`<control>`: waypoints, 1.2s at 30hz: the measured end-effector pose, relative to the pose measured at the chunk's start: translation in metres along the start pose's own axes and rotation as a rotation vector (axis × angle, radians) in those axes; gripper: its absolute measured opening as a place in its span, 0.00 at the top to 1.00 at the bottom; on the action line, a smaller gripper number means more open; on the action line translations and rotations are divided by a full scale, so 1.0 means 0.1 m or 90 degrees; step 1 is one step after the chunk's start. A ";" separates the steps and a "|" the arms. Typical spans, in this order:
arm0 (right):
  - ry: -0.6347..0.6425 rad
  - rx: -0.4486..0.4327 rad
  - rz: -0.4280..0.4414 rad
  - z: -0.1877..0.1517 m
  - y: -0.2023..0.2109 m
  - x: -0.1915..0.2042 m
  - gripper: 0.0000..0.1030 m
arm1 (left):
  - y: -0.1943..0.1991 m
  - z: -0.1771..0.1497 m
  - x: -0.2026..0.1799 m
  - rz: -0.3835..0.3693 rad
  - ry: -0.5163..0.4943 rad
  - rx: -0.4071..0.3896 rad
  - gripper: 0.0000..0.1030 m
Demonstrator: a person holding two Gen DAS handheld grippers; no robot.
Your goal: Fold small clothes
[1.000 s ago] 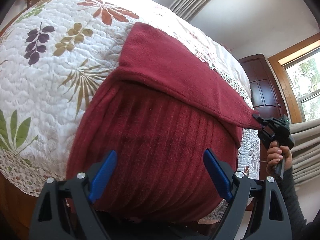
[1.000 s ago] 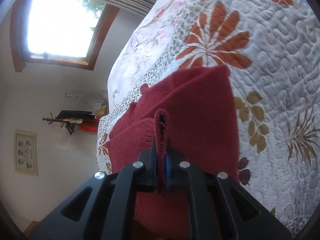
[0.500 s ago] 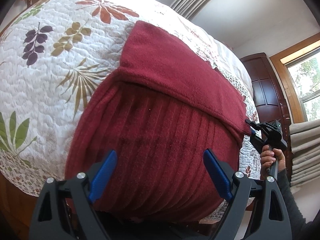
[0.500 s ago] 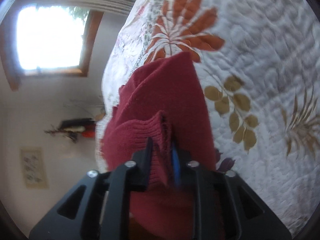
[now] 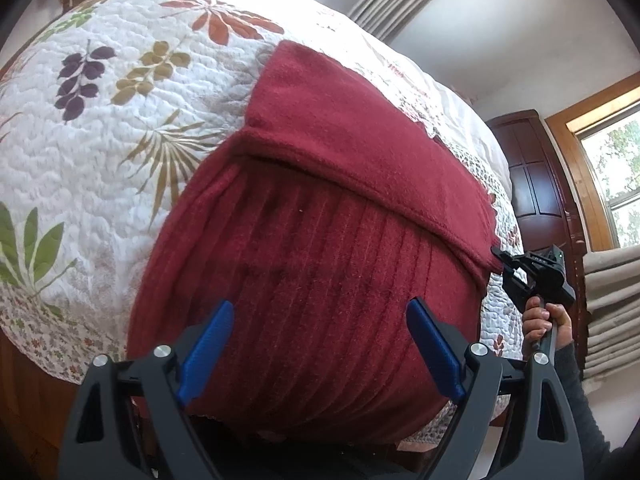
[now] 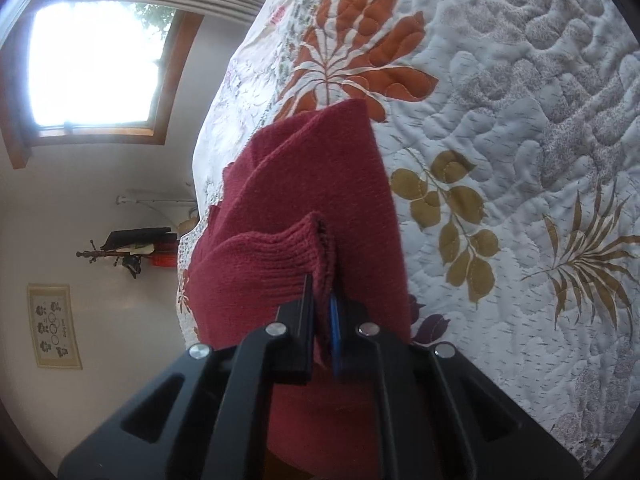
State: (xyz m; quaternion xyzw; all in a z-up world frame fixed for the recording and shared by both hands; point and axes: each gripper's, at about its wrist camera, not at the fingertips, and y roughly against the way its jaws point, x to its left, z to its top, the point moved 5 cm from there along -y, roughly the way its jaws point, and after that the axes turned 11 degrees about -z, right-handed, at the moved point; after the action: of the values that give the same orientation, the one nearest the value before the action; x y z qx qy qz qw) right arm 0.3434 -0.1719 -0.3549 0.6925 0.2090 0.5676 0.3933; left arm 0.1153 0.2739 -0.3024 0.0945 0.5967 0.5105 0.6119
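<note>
Dark red knit garment (image 5: 320,280), ribbed lower part, smooth flap folded across, lying on bed

R gripper (image 6: 322,304) clamped on red knit (image 6: 316,184)

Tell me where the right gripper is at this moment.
The right gripper is shut on the ribbed edge of the red sweater; in the left wrist view it sits at the sweater's right corner, by the edge of the quilt.

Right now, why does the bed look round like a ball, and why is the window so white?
Left wrist view: the fisheye lens bulges the white leaf-print quilt and dark red knitted garment. Right wrist view: daylight overexposes the wooden-framed window, washing it out; everything else looks sharp.
</note>
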 end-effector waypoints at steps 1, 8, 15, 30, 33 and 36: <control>0.001 0.003 0.000 0.00 -0.02 -0.02 0.95 | 0.03 -0.02 0.01 0.003 0.003 -0.005 0.14; -0.023 -0.017 0.003 0.00 0.12 -0.31 0.82 | 0.27 -0.17 0.16 0.015 0.018 -0.043 0.07; 0.019 -0.017 -0.025 -0.44 0.47 -0.72 0.75 | 0.54 -0.38 0.59 0.040 0.066 -0.050 0.04; 0.061 0.014 -0.090 -2.48 0.41 -1.41 0.39 | 0.55 -0.76 1.39 -0.048 0.008 0.053 0.04; 0.081 0.014 -0.103 -2.69 0.35 -1.45 0.37 | 0.48 -0.85 1.49 -0.067 -0.017 0.084 0.04; 0.103 0.008 -0.108 -2.78 0.26 -1.42 0.37 | 0.41 -0.90 1.52 -0.080 -0.053 0.102 0.04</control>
State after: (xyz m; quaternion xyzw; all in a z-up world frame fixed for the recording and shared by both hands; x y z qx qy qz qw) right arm 0.0371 -0.2067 -0.4095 0.6266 0.3017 0.5850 0.4173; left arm -0.0154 0.3611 -0.3929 0.1266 0.6144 0.4177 0.6573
